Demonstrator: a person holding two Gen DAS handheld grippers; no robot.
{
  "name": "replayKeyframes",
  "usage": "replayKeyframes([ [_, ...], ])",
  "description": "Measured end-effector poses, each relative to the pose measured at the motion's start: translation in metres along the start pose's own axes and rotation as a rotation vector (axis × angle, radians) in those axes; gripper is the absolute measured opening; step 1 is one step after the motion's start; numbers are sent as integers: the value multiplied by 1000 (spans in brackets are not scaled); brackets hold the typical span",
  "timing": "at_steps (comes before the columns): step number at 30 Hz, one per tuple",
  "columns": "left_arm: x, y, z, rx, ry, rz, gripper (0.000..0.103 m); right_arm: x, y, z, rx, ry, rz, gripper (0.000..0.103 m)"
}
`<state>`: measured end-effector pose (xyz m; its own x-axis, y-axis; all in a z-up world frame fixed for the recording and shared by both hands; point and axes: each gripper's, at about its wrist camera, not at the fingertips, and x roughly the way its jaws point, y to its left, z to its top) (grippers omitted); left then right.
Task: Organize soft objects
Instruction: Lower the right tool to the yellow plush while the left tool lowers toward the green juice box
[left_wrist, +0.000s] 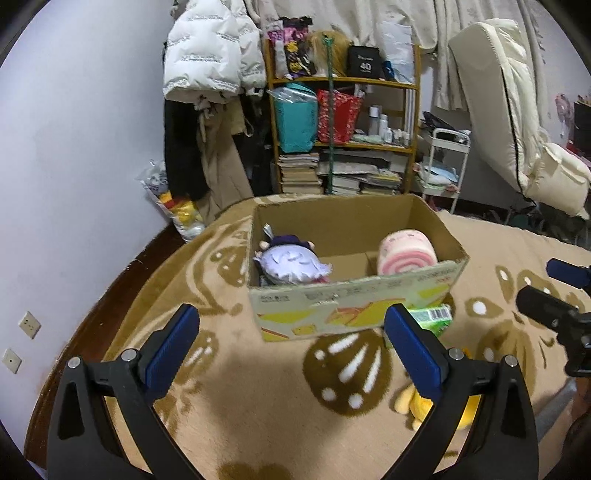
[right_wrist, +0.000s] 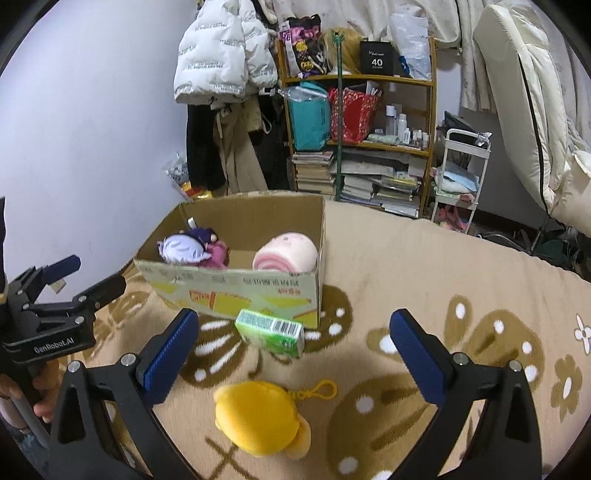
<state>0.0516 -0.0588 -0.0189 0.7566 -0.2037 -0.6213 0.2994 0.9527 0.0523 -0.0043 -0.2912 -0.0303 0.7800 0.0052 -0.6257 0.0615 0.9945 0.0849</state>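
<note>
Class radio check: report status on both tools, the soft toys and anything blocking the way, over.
Left tool open, empty. Right tool open, empty, above yellow plush. Two plush toys already in cardboard box. Green carton between plush and box.

Matt cardboard box (right_wrist: 236, 288), fuzzy yellow plush (right_wrist: 258, 417), woolly blanket (right_wrist: 406, 266)

The cardboard box (right_wrist: 236, 288) sits on the blanket (right_wrist: 406, 266), at twelve o'clock from the keychain plush (right_wrist: 255, 417). Inside it, the doll (right_wrist: 184, 249) lies at nine o'clock and the roll plush (right_wrist: 286, 253) at three. The small carton (right_wrist: 271, 332) lies between box and keychain plush. The shelf (right_wrist: 354, 140) stands behind the box.
</note>
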Motion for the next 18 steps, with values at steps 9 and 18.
replayKeyframes([
  [9,15,-6,-5,16,58,-29,100,12,3,-12,-4,64,14,103],
  [18,43,-9,-9,-16,131,-137,100,39,17,-24,-50,162,37,92],
])
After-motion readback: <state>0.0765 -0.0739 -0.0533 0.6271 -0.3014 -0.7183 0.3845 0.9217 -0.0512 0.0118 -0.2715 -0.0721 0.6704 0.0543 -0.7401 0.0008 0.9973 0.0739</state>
